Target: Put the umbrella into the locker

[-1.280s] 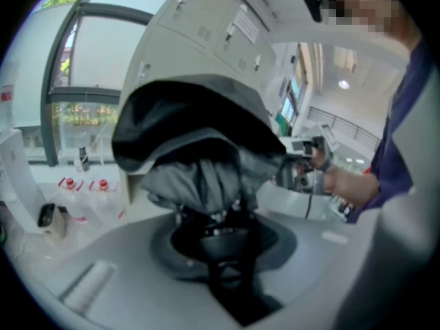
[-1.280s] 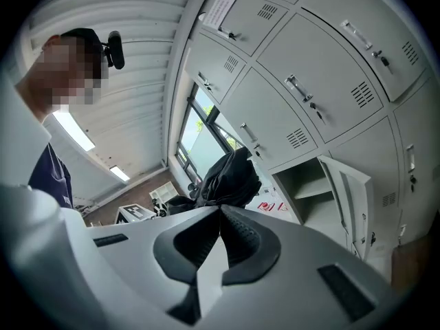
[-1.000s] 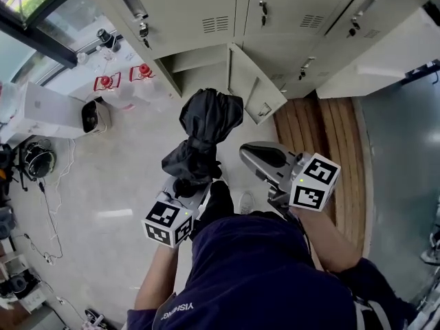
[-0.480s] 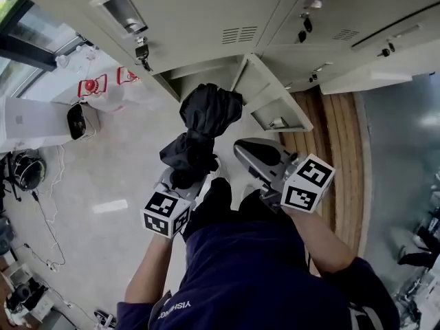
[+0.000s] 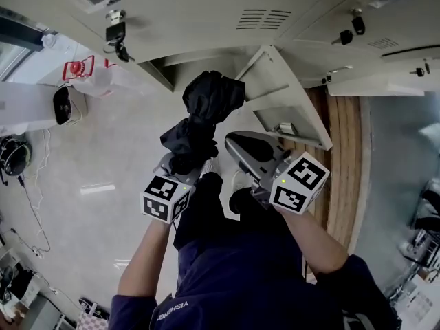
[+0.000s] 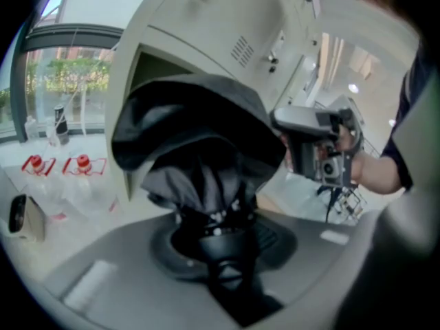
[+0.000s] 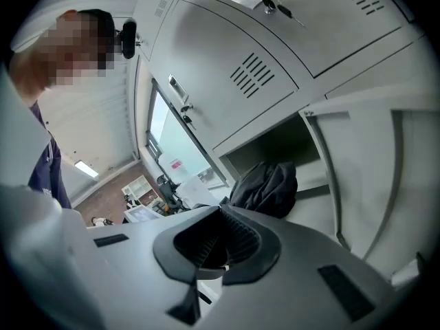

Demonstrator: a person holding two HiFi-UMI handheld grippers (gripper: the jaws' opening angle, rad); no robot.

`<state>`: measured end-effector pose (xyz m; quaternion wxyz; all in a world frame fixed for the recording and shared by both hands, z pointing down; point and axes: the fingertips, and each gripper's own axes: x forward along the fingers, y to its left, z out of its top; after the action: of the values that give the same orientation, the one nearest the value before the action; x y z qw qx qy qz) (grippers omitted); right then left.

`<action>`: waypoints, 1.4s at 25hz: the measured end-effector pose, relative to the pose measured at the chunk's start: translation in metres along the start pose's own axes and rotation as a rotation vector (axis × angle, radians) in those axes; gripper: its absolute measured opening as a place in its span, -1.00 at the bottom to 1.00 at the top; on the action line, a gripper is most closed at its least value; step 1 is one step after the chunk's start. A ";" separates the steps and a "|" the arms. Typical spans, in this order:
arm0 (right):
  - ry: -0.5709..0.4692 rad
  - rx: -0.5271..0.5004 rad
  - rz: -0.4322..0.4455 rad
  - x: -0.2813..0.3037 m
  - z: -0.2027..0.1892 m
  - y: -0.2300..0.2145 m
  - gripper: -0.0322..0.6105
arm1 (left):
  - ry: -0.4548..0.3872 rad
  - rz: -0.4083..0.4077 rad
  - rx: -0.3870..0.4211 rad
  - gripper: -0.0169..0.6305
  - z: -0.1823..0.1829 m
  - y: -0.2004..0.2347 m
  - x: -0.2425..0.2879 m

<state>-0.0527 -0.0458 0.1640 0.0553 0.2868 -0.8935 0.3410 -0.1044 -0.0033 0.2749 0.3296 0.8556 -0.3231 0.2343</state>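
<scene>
My left gripper has its grey jaws pinched on the handle end of the black folded fabric umbrella. The umbrella's bunched canopy reaches up toward the open compartment of the beige metal locker and sits just in front of the opening, not yet inside. My right gripper hangs just beside the umbrella, jaws pressed together on nothing, near the swung-out locker door.

Pale floor bears red-capped bottles and a white box
</scene>
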 end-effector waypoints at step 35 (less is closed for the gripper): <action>-0.138 -0.358 0.129 0.091 -0.180 -0.172 -0.88 | -0.119 0.180 0.226 -0.61 -0.058 0.158 0.216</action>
<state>-0.0510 -0.0771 0.4273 0.0220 0.2370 -0.9582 0.1589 -0.0797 -0.1381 0.5115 0.1893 0.8672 -0.3890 0.2466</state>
